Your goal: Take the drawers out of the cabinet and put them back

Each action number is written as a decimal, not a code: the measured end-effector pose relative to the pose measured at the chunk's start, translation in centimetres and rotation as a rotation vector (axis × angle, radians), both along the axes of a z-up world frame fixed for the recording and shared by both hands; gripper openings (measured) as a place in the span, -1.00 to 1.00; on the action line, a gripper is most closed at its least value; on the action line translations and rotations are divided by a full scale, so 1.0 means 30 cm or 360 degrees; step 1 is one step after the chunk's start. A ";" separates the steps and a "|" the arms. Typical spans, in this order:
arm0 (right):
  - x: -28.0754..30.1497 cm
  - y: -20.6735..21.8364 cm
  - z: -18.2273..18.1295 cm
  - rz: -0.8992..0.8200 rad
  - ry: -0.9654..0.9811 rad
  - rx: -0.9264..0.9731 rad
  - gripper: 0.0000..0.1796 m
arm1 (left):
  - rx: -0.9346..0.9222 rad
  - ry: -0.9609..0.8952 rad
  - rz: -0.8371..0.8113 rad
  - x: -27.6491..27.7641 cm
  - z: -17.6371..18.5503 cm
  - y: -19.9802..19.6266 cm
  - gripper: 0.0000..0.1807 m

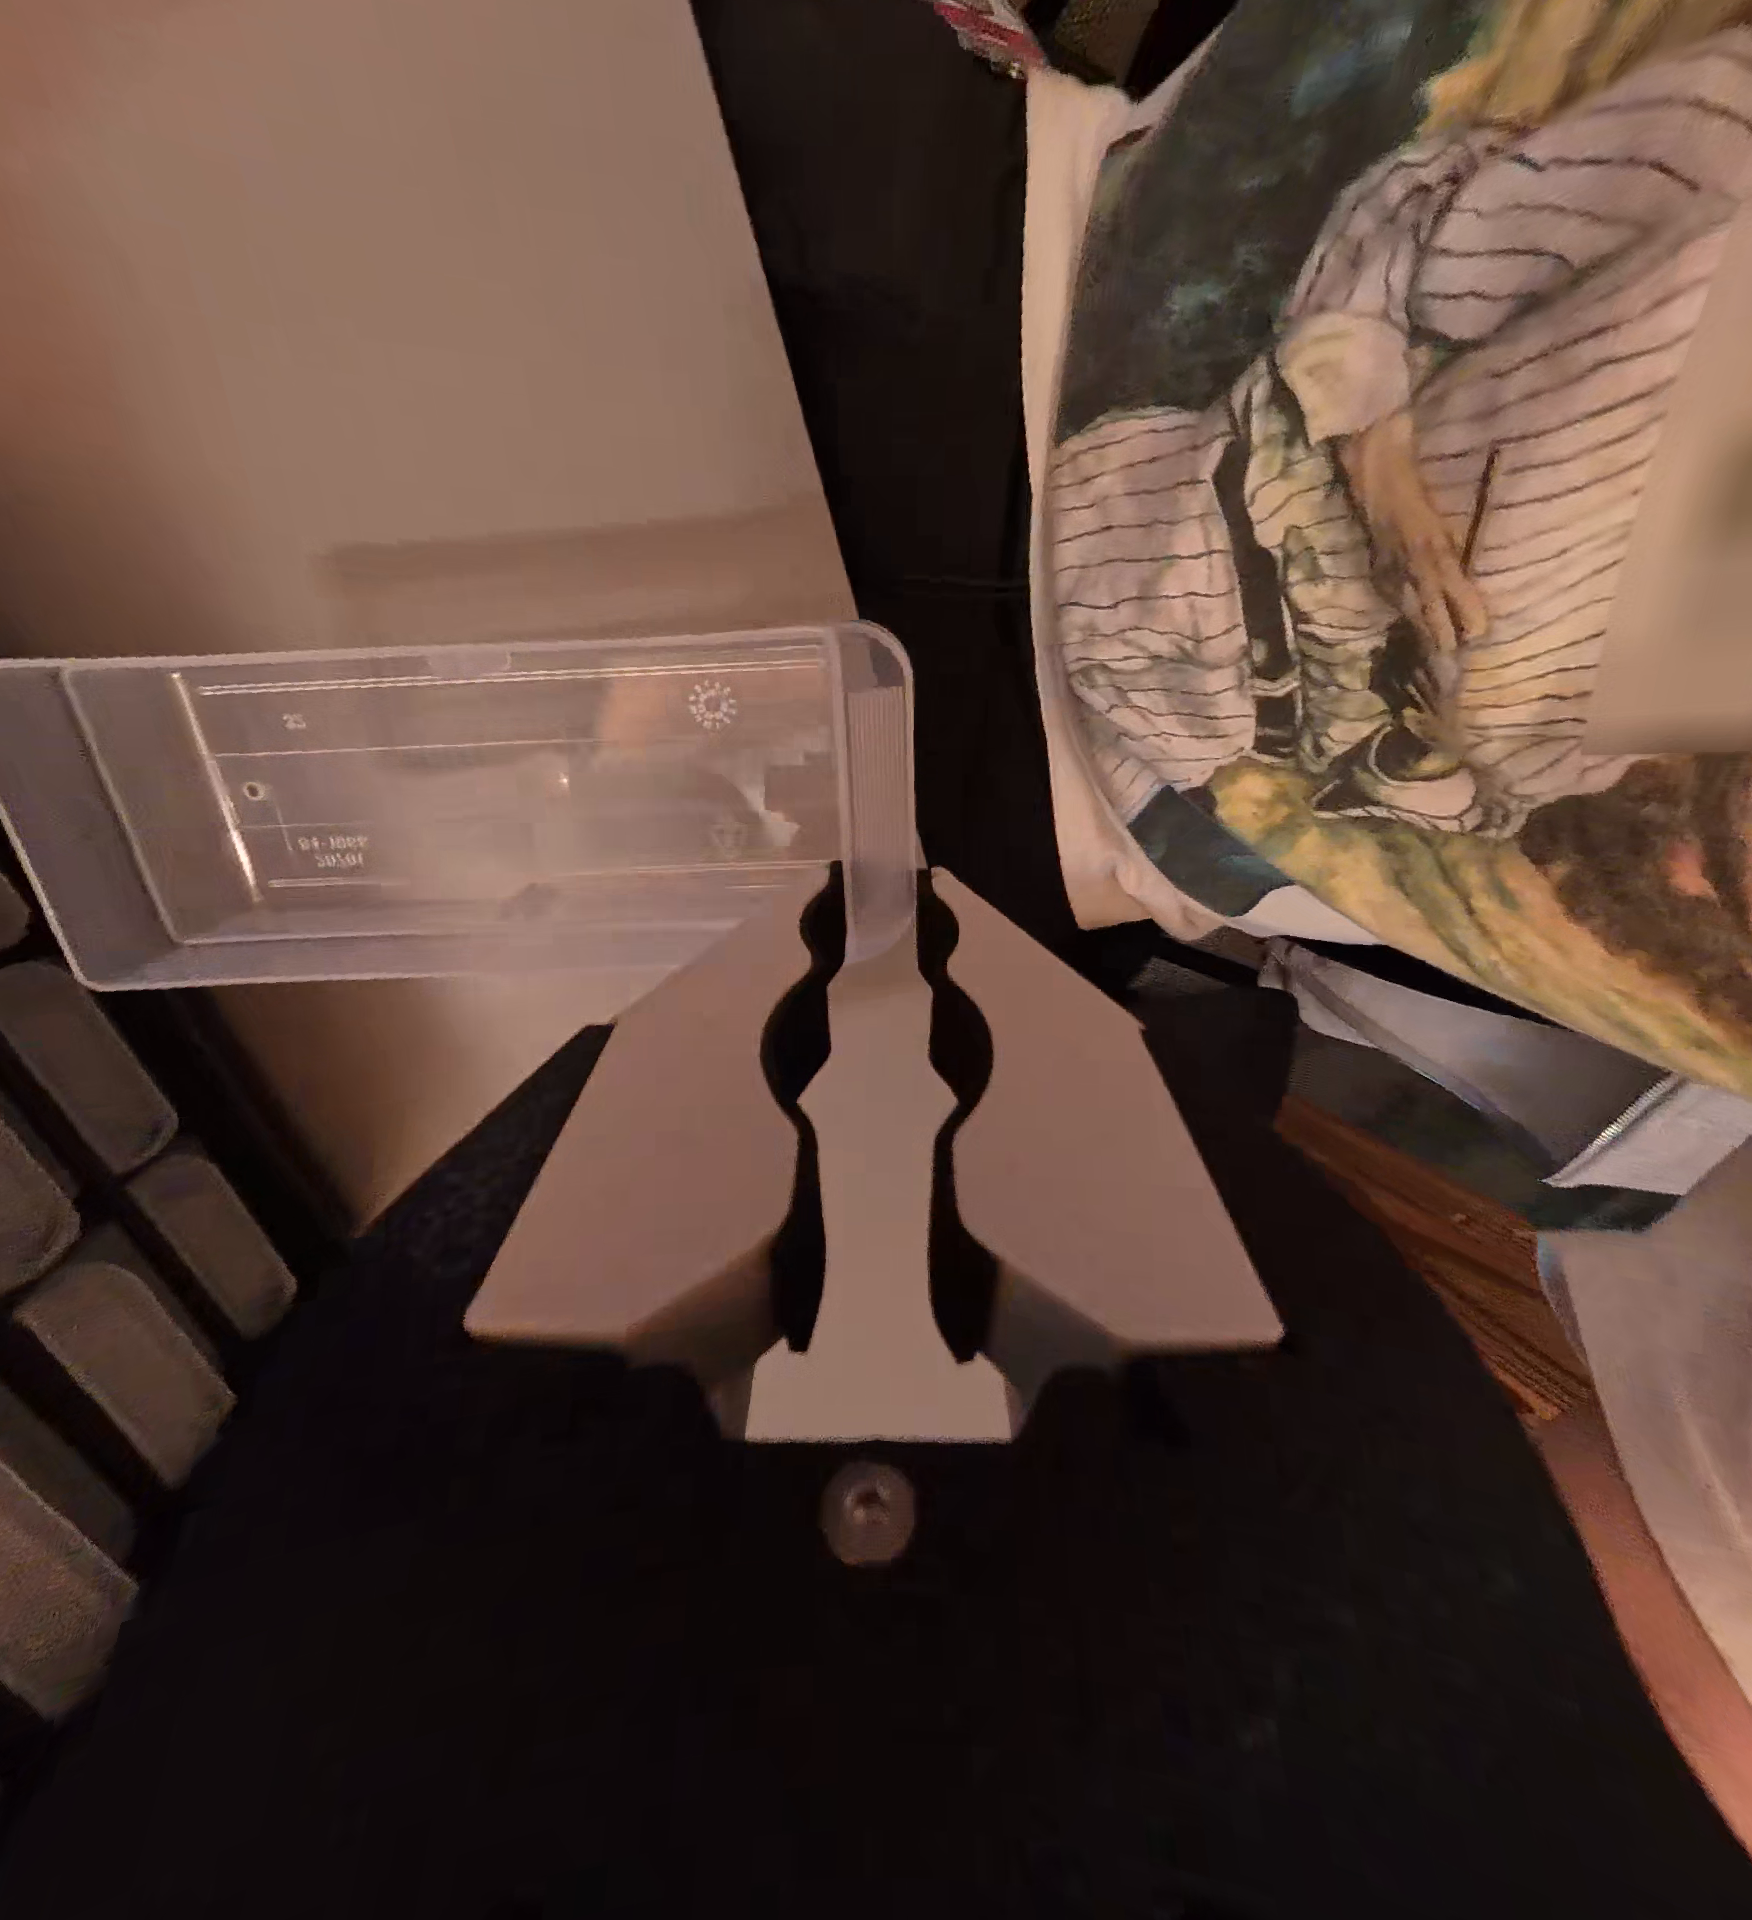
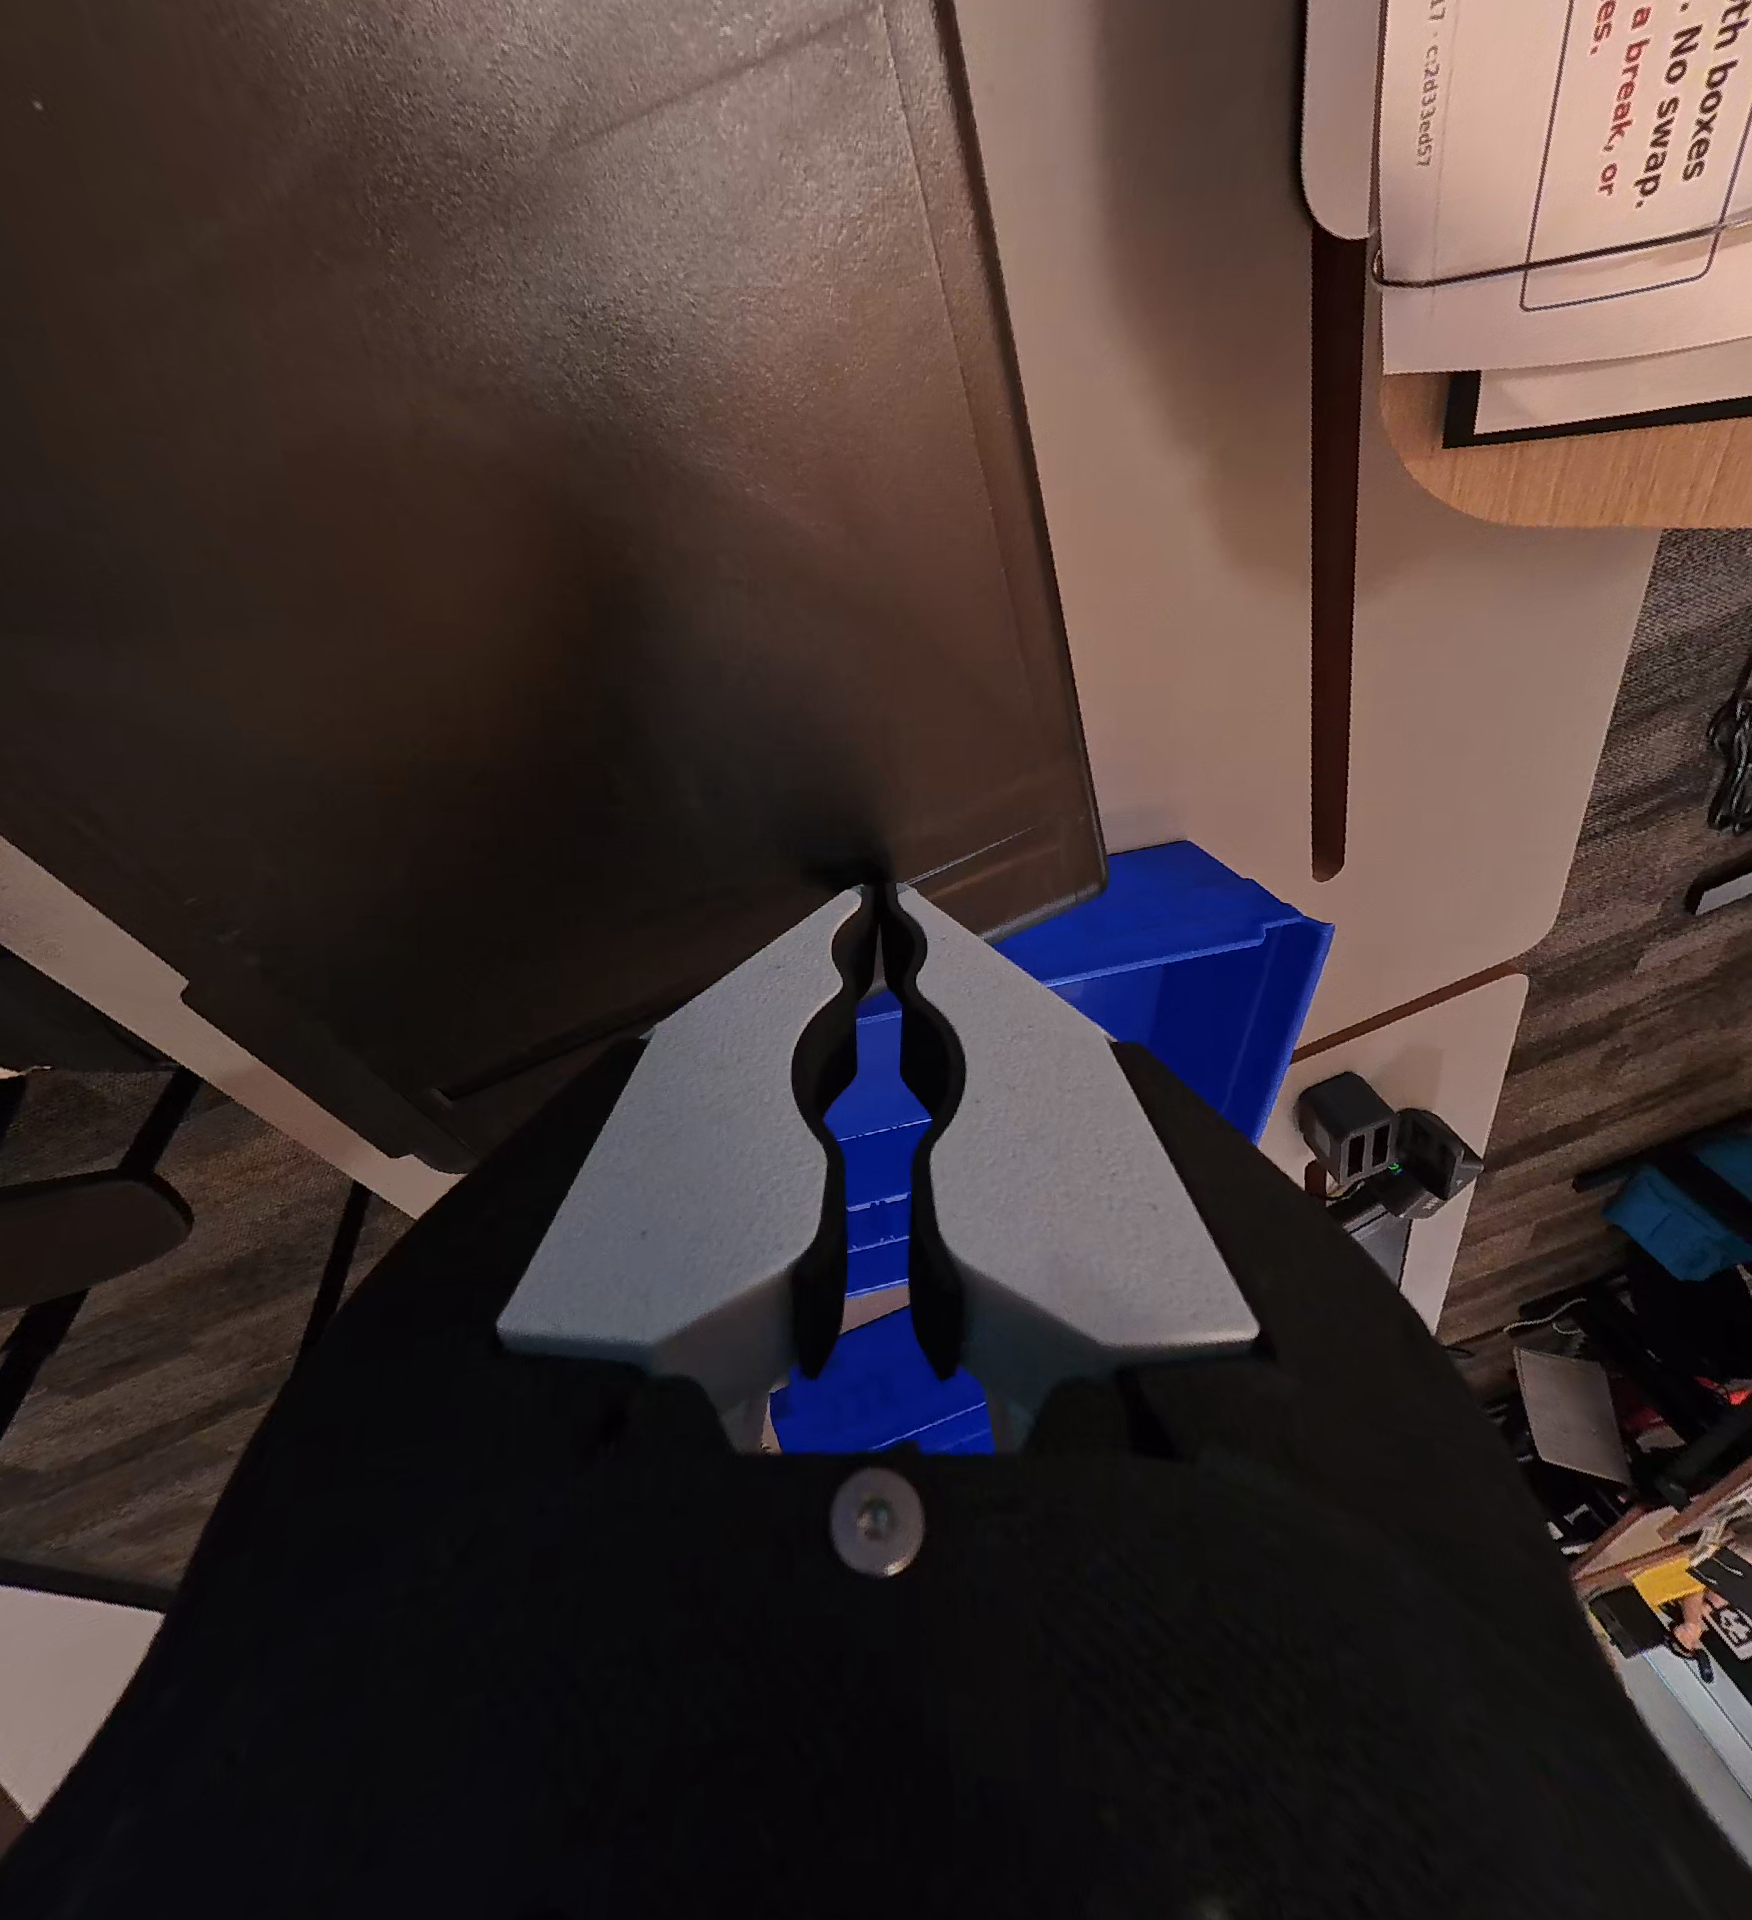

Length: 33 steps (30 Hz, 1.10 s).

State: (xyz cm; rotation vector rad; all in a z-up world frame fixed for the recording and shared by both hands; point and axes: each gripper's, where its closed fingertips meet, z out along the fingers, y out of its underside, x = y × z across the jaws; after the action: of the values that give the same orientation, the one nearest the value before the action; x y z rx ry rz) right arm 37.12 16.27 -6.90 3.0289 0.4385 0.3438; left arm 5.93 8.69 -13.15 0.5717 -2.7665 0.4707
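Left gripper (image 1: 877,894) pinches a clear drawer's (image 1: 436,800) handle; right gripper (image 2: 880,899) clamps the black cabinet's (image 2: 456,499) edge.

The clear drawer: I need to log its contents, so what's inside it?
Nothing shows inside the clear drawer; the table shows through it. The left tongs cover its front corner.

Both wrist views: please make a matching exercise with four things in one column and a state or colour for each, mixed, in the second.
Things:
1. clear drawer
2. cabinet
3. bin
4. left hand-held gripper

States or colours:
A. blue
B. dark, at the right hand-held gripper's tips
C. shut on the drawer's front
D. see-through, empty, out of the cabinet

Pairs: 1-D, 2-B, 3-A, 4-C
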 end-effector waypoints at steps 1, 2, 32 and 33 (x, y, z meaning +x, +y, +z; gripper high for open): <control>0.000 0.000 0.000 0.0000 0.0001 0.0000 -1.00 | 0.0002 0.0033 0.0001 0.026 -0.005 -0.001 -0.88; 0.000 0.000 0.000 0.0003 0.0002 0.0000 -1.00 | 0.0004 0.0058 0.0011 0.052 -0.008 -0.002 -0.88; 0.001 -0.001 0.001 0.0019 -0.0028 -0.0019 -1.00 | 0.0149 0.0053 0.0408 0.267 -0.018 0.046 -0.87; 0.001 -0.001 0.001 0.0022 -0.0032 -0.0020 -1.00 | 0.0189 -0.0017 0.0419 0.267 -0.022 0.047 -0.87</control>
State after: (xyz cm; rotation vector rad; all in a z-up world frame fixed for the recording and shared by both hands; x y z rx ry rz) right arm 37.14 16.25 -6.88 3.0089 0.4583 0.3708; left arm 13.93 10.09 -13.81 0.9717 -2.7541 0.3660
